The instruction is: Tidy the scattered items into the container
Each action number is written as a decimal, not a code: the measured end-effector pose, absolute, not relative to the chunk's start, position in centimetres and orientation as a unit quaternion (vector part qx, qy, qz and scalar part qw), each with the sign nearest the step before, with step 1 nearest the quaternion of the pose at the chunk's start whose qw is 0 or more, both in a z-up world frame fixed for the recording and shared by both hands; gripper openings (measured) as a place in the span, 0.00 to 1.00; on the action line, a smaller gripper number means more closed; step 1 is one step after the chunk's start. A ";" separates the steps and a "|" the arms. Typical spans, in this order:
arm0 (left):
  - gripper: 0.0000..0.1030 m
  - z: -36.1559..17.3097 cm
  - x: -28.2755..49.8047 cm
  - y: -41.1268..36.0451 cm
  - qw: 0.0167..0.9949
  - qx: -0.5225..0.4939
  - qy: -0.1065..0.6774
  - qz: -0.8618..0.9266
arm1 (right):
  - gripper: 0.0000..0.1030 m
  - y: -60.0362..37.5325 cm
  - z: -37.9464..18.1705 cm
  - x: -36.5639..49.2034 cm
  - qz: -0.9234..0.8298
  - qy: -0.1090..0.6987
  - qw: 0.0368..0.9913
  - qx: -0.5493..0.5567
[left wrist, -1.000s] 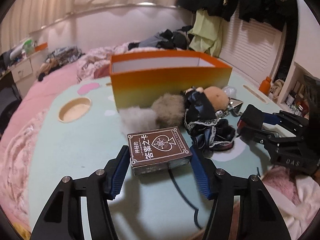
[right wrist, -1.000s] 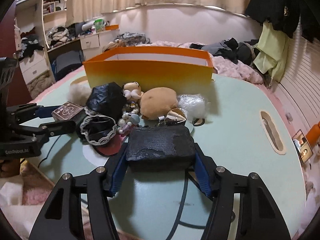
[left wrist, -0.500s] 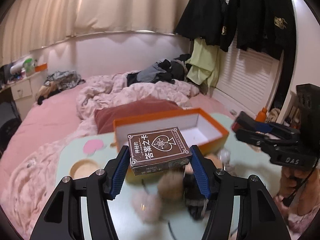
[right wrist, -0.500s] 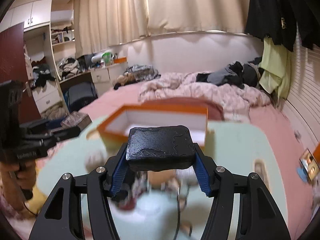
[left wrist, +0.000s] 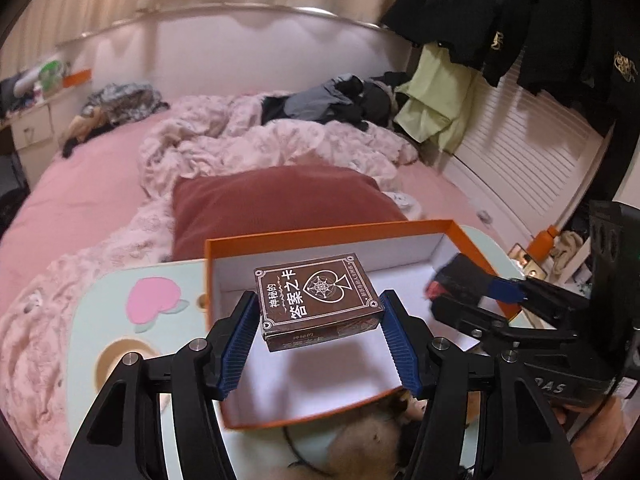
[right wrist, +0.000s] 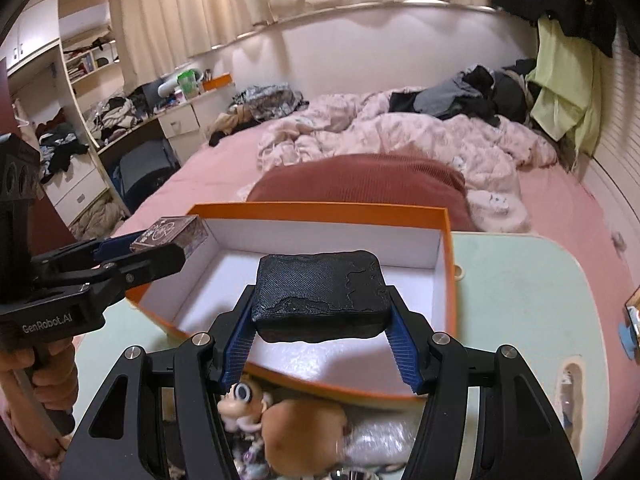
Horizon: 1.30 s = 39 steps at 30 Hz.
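Note:
My left gripper (left wrist: 320, 324) is shut on a brown card box (left wrist: 318, 294) and holds it in the air above the orange box (left wrist: 320, 236) with the white inside. My right gripper (right wrist: 320, 320) is shut on a black textured case (right wrist: 320, 292) and holds it over the same orange box (right wrist: 320, 210). Each gripper shows in the other's view: the right one (left wrist: 460, 292) over the box's right end, the left one (right wrist: 160, 244) with the card box (right wrist: 172, 232) over the left end. The box inside looks bare.
The box stands on a pale green table (right wrist: 520, 288) with a pink heart mark (left wrist: 150, 302). A doll (right wrist: 244, 396), a tan plush (right wrist: 308, 428) and a furry item (left wrist: 360, 440) lie in front of the box. A red pillow (left wrist: 280, 200) and a pink bed (right wrist: 360, 148) lie behind.
Both grippers lifted their items off the table, rose, and moved forward over the open orange box. The view now looks down into the box.

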State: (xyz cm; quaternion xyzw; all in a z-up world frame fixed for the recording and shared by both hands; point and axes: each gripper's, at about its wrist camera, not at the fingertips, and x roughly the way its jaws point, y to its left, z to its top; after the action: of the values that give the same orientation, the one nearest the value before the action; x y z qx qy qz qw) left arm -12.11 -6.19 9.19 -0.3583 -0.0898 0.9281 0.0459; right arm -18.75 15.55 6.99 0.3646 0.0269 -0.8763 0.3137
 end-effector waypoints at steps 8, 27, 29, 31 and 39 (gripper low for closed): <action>0.80 9.1 -10.2 -6.6 0.021 -0.351 -0.088 0.932 | 0.70 16.8 8.1 -18.4 -0.890 -0.007 0.290 0.352; 0.90 4.4 5.1 -5.4 -0.003 -0.333 -0.055 0.941 | 0.70 20.5 5.7 -5.7 -0.901 0.065 0.261 0.341; 0.90 3.9 5.0 -5.7 -0.008 -0.331 -0.064 0.941 | 0.70 21.0 4.9 -5.1 -0.903 0.064 0.253 0.343; 0.90 3.6 4.8 -5.6 -0.018 -0.332 -0.061 0.941 | 0.70 21.3 4.0 -4.7 -0.904 0.068 0.240 0.347; 0.97 1.1 4.1 -3.6 -0.024 -0.367 -0.018 0.930 | 0.79 21.3 2.2 -4.8 -0.899 0.090 0.221 0.366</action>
State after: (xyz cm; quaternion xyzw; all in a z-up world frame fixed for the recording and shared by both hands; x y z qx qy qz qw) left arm 4.09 -3.58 1.13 -0.3674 -0.0178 0.9296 -0.0243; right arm -4.83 21.34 2.22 0.3661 0.0898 -0.8994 0.2214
